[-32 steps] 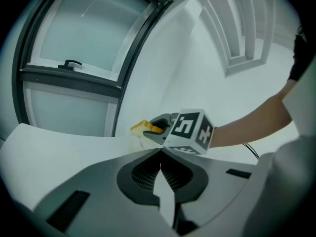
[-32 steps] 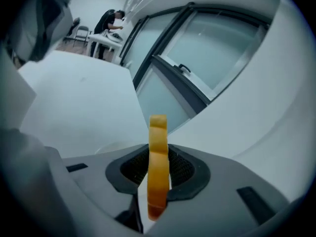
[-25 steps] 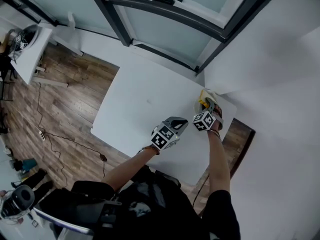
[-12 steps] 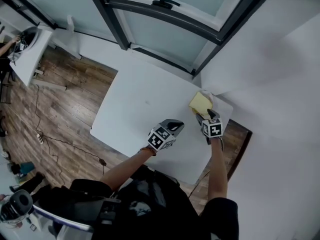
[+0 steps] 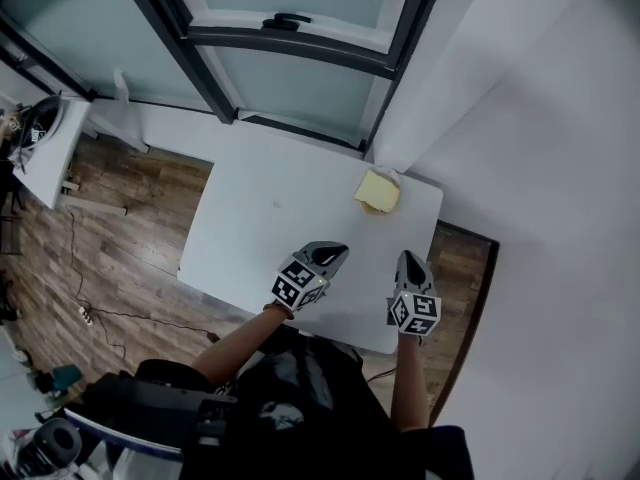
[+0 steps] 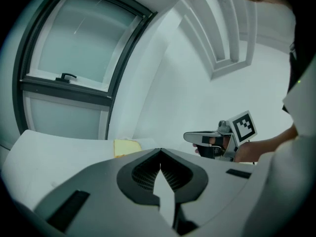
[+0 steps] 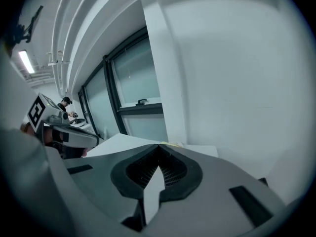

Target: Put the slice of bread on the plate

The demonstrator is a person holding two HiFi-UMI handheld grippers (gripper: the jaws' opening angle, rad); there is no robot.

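Note:
The yellow slice of bread (image 5: 378, 190) lies flat at the far right corner of the white table (image 5: 270, 218), close to the wall. It also shows in the left gripper view (image 6: 126, 147) and as a thin sliver in the right gripper view (image 7: 171, 143). A plate under it is hard to tell from the white tabletop. My right gripper (image 5: 408, 260) hovers over the table's near right edge, well short of the bread. Its jaws have just closed with nothing between them (image 7: 159, 145). My left gripper (image 5: 338, 249) is shut and empty (image 6: 159, 149), left of the right one.
A dark-framed window (image 5: 290, 38) runs behind the table and a white wall (image 5: 520, 168) closes off the right side. Wooden floor (image 5: 110, 228) lies to the left, with a small white side table (image 5: 50, 133) at the far left.
My right gripper let go of the bread, rolled, and drew back toward me and upward, its jaws now shut. The bread stays at the far corner. My left gripper rose slightly.

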